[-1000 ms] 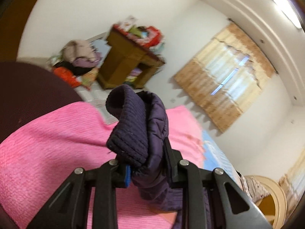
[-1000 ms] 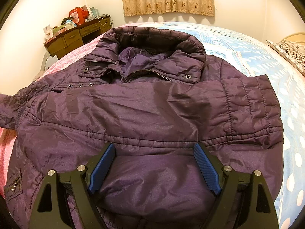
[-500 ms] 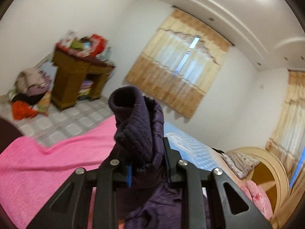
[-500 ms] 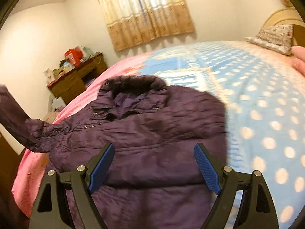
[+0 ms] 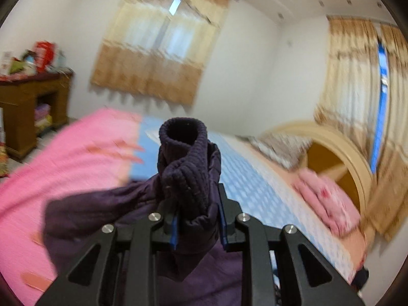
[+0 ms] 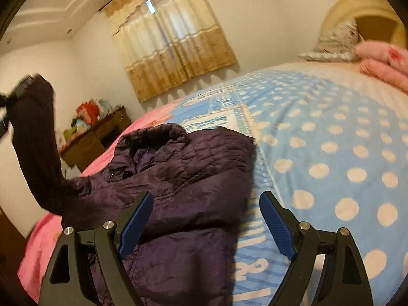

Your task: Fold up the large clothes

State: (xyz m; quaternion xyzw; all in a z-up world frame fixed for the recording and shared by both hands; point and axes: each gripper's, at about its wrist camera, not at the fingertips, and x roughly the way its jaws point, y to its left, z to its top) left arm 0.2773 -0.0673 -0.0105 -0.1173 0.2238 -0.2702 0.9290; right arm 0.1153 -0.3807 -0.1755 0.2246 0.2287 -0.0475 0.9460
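Left gripper (image 5: pixel 197 225) clamped on sleeve cuff (image 5: pixel 183 153), centre frame, lifting it; jacket (image 6: pixel 178 178) lies on bed (image 6: pixel 331 140). Right gripper (image 6: pixel 206 224) empty, fingers wide apart. Sleeve-fold step; next, probably lay it across jacket's chest.

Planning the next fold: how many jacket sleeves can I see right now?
1. The left gripper holds one sleeve by its knit cuff, lifted off the bed. The jacket's other sleeve isn't distinguishable, perhaps folded onto the body or hidden.
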